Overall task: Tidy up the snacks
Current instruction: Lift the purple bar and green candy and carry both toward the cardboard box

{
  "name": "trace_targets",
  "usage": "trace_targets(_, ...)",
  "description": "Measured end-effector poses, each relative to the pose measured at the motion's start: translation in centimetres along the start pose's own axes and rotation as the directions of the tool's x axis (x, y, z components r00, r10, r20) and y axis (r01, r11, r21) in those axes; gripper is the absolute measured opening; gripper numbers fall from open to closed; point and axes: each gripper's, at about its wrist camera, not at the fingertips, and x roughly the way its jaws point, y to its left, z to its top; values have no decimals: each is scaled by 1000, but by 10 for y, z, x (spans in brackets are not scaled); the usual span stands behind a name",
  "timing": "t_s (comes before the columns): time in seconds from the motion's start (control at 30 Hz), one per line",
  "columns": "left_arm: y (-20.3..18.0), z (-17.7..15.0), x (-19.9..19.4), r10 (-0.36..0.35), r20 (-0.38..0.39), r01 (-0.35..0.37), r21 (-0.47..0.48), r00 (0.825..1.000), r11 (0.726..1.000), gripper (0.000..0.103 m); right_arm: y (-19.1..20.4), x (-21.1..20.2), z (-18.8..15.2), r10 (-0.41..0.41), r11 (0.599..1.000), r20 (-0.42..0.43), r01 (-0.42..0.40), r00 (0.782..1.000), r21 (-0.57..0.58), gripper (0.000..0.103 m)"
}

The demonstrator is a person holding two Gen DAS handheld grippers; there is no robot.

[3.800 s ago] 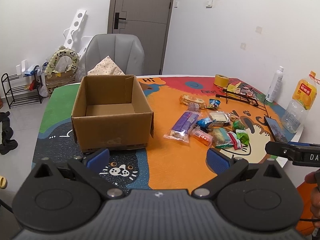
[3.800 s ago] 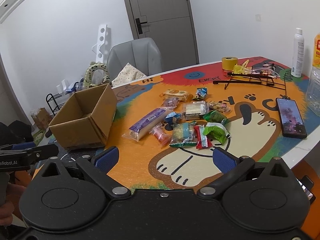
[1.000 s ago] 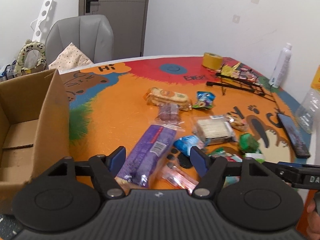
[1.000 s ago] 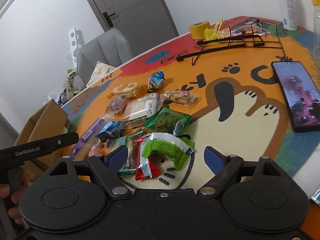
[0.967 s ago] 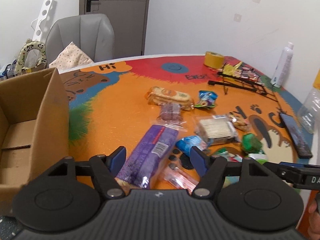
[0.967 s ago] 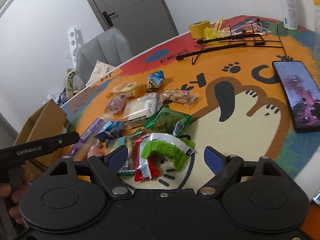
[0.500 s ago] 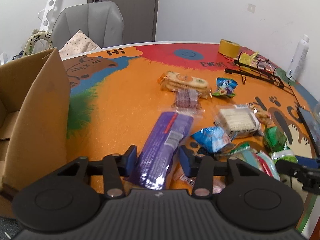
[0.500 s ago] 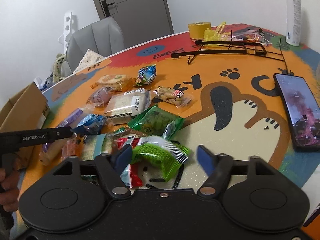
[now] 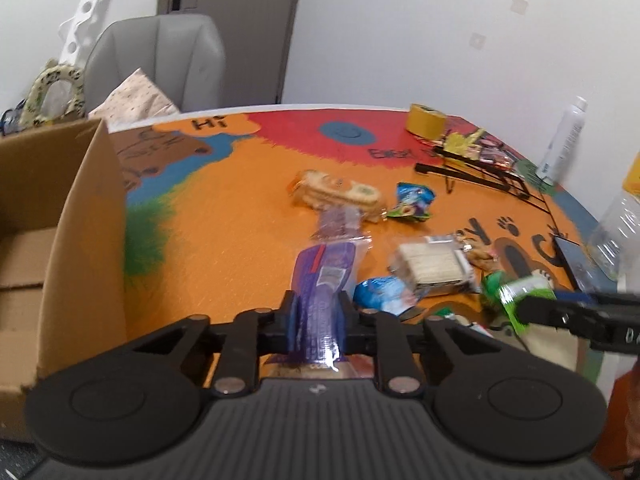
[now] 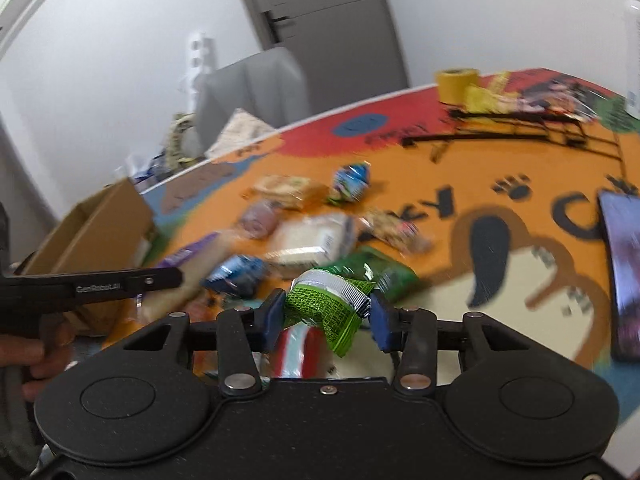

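Left hand-held gripper: jaws drawn in tight against the near end of the long purple packet, which points away from the camera above the orange bench.

Right hand-held gripper: jaws closed in on the bright green packet, crumpled, silver seam uppermost; contact on the left finger is plain, the right finger sits at the packet's edge.

Beneath the right tool: a red-and-white packet, partly hidden.

Remaining snacks, loose in the middle of the bench:
- blue packet, just right of the purple one;
- clear pack of pale crackers, beyond the blue;
- dark green packet, just behind the bright green one;
- small purplish wrapped piece, at the far tip of the purple packet;
- long pack of round biscuits, farther back;
- small blue-and-green bag, to its right.

Cardboard box: open-topped, at the left edge of the bench, near the left tool; the visible part of its floor is bare.

Far side of the bench: yellow tape roll, black wire rack, white bottle.

Right edge: dark phone, lying flat.

Behind the bench: grey chair.
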Motion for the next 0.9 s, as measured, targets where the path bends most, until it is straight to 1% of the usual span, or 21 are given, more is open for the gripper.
trace_targets(0.1,2,2,-9,-21,17,21,-18,1000,1000,11,14,-6,14,14,999,5,-13,1000,-40,42)
trace_targets(0.13,4,2,-16,-21,37,22,-32,999,999,4,21,-10,18,18,999,20,-17,1000,-49,42)
trace_targets(0.17,5,2,-25,-17,63,20,-40,998,999,0,26,-11,21,19,998,32,-17,999,-56,42)
trace_targets(0.27,7,1,-54,5,154,2,-44,988,999,0,48,-18,27,52,996,80,-47,995,-71,43)
trace_targets(0.37,15,5,-81,30,195,-19,-58,980,998,0,71,-16,31,92,993,104,-84,990,-80,43)
trace_targets(0.43,21,6,-95,29,191,-21,-44,981,999,0,83,-12,33,107,992,101,-98,989,-84,43)
trace_targets(0.53,26,3,-115,51,180,-48,-21,982,999,0,96,-9,34,140,988,87,-134,986,-74,43)
trace_targets(0.6,30,1,-121,58,169,-55,-20,984,998,3,106,-11,33,143,987,90,-134,986,-91,43)
trace_targets(0.7,36,-1,-125,59,153,-53,-37,986,998,4,115,-14,33,144,986,92,-135,985,-97,43)
trace_targets(0.73,38,-2,-126,54,150,-48,-43,987,998,8,117,-17,32,140,986,95,-131,986,-99,43)
trace_targets(0.77,40,-4,-127,48,143,-41,-49,989,998,15,118,-19,31,138,987,96,-128,986,-101,43)
trace_targets(0.8,41,-4,-126,40,135,-33,-53,990,998,20,118,-20,31,135,987,95,-125,986,-101,43)
trace_targets(0.87,42,-7,-127,31,144,-24,-52,989,998,38,120,-23,29,129,988,94,-120,987,-102,43)
trace_targets(0.9,41,-7,-128,32,152,-25,-51,988,998,41,119,-24,28,129,988,94,-119,987,-102,43)
